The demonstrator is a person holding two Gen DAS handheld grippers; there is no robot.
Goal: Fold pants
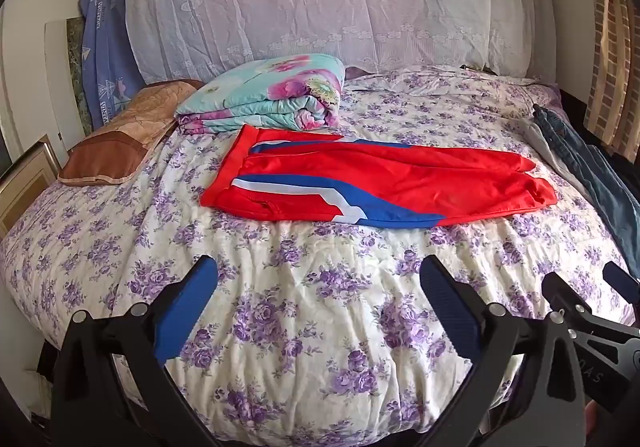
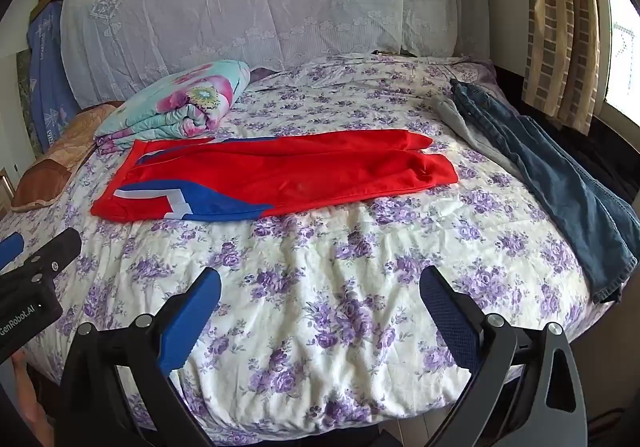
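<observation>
Red track pants with blue-white stripes lie flat mid-bed on the floral quilt; folded blanket behind, jeans at right. Left gripper and right gripper gape wide, empty, at the near edge.
</observation>
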